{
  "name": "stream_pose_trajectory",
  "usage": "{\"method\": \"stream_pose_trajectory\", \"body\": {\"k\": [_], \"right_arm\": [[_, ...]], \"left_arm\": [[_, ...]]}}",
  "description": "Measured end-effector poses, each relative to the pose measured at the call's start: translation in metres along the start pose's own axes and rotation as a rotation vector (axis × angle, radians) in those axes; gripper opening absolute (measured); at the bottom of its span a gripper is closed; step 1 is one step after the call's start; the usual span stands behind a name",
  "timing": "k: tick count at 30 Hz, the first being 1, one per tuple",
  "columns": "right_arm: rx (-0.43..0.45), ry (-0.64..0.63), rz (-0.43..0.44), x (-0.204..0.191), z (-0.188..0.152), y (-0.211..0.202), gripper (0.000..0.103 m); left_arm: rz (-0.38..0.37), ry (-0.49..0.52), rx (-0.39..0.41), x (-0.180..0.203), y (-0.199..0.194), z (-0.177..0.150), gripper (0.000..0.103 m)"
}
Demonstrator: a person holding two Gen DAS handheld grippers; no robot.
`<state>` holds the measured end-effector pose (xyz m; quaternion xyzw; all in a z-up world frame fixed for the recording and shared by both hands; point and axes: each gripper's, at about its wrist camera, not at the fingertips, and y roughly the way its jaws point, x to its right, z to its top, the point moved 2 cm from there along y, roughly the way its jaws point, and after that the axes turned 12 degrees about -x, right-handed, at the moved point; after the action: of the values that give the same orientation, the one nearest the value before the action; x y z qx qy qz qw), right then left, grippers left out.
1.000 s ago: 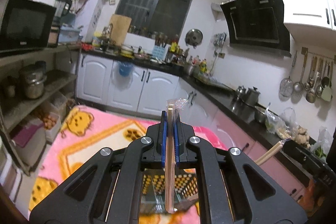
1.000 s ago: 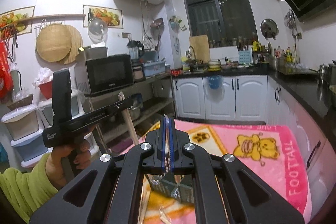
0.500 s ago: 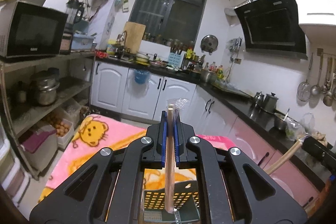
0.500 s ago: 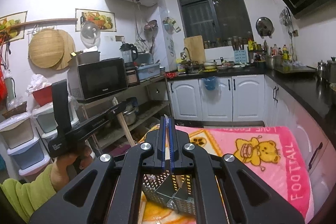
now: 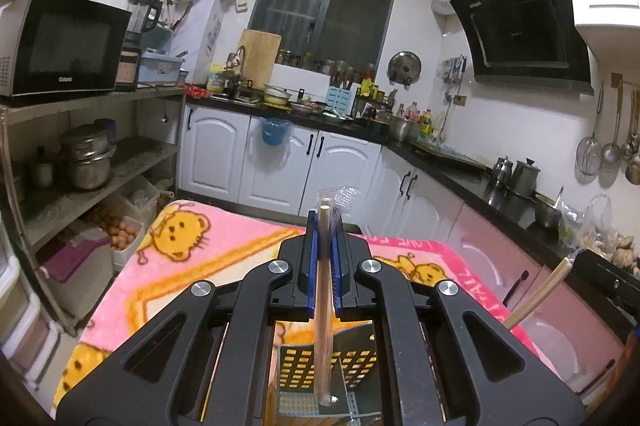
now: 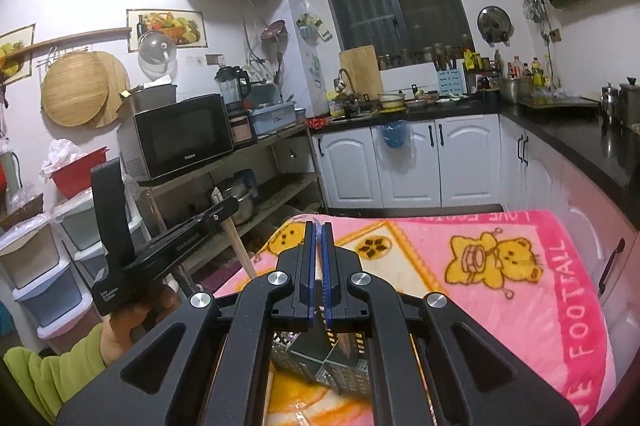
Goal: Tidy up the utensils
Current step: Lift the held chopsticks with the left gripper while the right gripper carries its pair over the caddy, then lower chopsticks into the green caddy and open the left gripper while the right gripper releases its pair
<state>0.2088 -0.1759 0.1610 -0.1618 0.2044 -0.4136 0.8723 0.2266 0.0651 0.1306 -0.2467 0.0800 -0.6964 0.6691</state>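
Note:
My left gripper (image 5: 324, 226) is shut on a pair of wooden chopsticks in a clear wrapper (image 5: 323, 314), held upright with the lower end over a grey perforated utensil caddy (image 5: 326, 382) on the pink blanket. My right gripper (image 6: 317, 238) is shut on another wrapped chopstick pair (image 6: 344, 342), whose lower tip shows over the same caddy (image 6: 336, 366). The left gripper (image 6: 218, 214) and its chopsticks (image 6: 236, 242) also show at the left of the right wrist view. The right gripper's chopsticks (image 5: 536, 294) show at the right of the left wrist view.
The pink cartoon blanket (image 6: 500, 266) covers the table. A metal shelf with a microwave (image 5: 64, 44) and pots stands to the left. White cabinets (image 5: 276, 166) and a black counter (image 5: 472, 182) run along the back and right.
Both grippers have tilted and risen a little over the caddy, so more of the kitchen and blanket shows. Each still holds its chopsticks.

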Motion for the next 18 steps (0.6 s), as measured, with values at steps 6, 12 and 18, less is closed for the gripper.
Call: {"method": "stream_pose_trajectory", "body": {"k": [6, 12, 18], "right_arm": [[-0.019, 0.029, 0.001, 0.006, -0.013, 0.010, 0.003], [-0.032, 0.052, 0.001, 0.011, -0.020, 0.018, 0.003], [-0.045, 0.068, 0.002, 0.012, -0.025, 0.023, 0.003]], "left_arm": [[-0.009, -0.004, -0.033, -0.003, 0.008, -0.013, 0.003], [-0.016, -0.001, -0.058, -0.003, 0.014, -0.023, 0.003], [-0.022, -0.008, -0.071, -0.005, 0.018, -0.031, 0.003]]}}
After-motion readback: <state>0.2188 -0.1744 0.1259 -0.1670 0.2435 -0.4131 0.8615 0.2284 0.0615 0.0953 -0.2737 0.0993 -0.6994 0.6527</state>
